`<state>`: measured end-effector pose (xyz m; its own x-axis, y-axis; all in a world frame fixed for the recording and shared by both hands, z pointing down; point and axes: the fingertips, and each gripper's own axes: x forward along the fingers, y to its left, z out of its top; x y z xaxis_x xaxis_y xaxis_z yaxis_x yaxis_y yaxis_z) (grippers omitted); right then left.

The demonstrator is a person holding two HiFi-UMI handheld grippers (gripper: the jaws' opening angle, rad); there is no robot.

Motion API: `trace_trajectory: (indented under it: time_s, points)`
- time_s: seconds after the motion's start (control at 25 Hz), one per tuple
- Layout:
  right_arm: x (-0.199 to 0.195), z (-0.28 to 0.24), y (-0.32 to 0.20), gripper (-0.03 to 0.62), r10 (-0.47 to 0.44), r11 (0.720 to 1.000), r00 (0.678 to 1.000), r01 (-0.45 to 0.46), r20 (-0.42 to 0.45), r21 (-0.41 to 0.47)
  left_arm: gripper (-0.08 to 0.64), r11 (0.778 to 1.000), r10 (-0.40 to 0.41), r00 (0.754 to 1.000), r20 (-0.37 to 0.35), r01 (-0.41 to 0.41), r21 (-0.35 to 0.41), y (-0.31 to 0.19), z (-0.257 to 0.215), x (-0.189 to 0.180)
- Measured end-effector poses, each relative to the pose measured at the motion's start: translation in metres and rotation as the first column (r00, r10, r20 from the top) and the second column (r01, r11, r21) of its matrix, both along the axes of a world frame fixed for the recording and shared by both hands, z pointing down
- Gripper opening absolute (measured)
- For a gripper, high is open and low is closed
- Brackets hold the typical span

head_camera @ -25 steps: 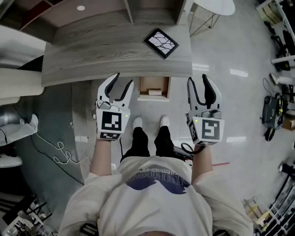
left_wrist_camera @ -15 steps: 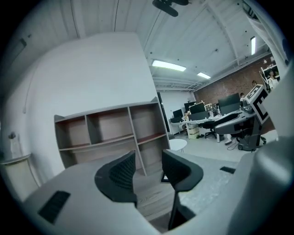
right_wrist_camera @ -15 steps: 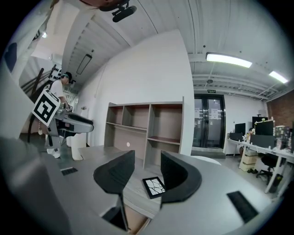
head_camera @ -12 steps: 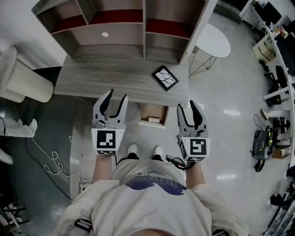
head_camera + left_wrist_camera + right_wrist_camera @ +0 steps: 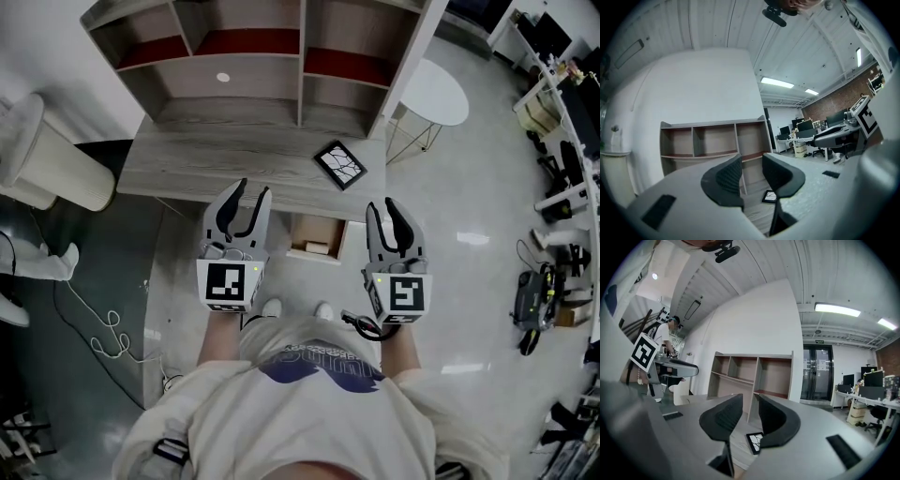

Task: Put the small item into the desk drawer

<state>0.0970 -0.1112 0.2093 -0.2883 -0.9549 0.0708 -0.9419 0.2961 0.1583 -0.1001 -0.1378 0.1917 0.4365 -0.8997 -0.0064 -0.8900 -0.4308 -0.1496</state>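
left gripper (image 5: 253, 189): jaws closing, empty, at desk (image 5: 216, 159) front edge | right gripper (image 5: 382, 203): same | small pale item (image 5: 317, 248): in open drawer (image 5: 314, 229) under desk | black patterned tile (image 5: 339, 165): on desk's right end

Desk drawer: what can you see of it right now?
The desk drawer stands pulled open under the front edge of the grey wood-grain desk, close to the black-framed tile. It looks like a shallow light-wood box with a pale front rim. A small pale block lies inside, near the front.
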Motion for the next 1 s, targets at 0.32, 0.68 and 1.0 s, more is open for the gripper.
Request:
trace_trajectory:
  time_s: [0.32, 0.68, 1.0]
  points:
    - [-0.001, -0.003, 0.003, 0.049, 0.024, 1.000, 1.000, -0.024, -0.003, -0.007, 0.034, 0.999, 0.035, 0.999, 0.005, -0.035, 0.002, 0.001, 0.001, 0.014]
    - [0.001, 0.000, 0.007, -0.002, 0.040, 0.999, 0.999, -0.039, 0.016, -0.032, 0.008, 0.996, 0.090, 0.996, 0.018, -0.090, 0.000, 0.004, 0.002, 0.027]
    - [0.003, 0.002, 0.007, -0.002, 0.042, 0.998, 0.999, -0.041, 0.024, -0.038, 0.008, 0.995, 0.095, 0.995, 0.005, -0.095, -0.011, 0.004, 0.004, 0.028]
